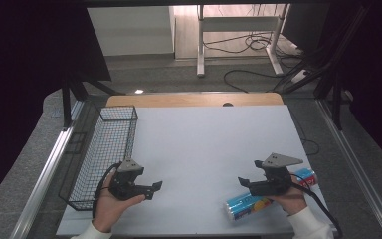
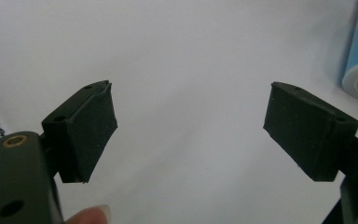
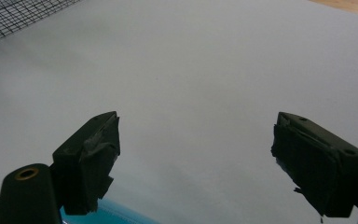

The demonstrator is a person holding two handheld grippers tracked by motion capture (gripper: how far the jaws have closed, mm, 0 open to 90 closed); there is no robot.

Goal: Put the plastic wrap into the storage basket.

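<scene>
A white-topped bench [image 1: 204, 149] seen from above, with a person's two hands entering from the near edge, each holding a pair of black tongs. At the far left, a black wire basket [image 1: 104, 149] stands along the bench's left edge, long side running away from the viewer; whether anything lies inside cannot be told through the mesh. Just to its right, near its closer end, the left hand [image 1: 110, 205] holds the left tongs [image 1: 155, 188] low over bare bench, pointing toward the middle. In the left gripper view its jaws stand wide apart with nothing between them, white bench showing through the gap, and a corner of the basket mesh at the left edge. The middle of the bench lies bare. Farther right, the right hand [image 1: 292, 195] holds the right tongs [image 1: 242, 182], pointing left toward the other pair; in the right gripper view its jaws are also spread wide and hold nothing. A blue roll with a printed wrapper [image 1: 251, 205] lies on its side near the front right of the bench, directly under the right hand and the tongs' body, its white-rimmed end facing left.
</scene>
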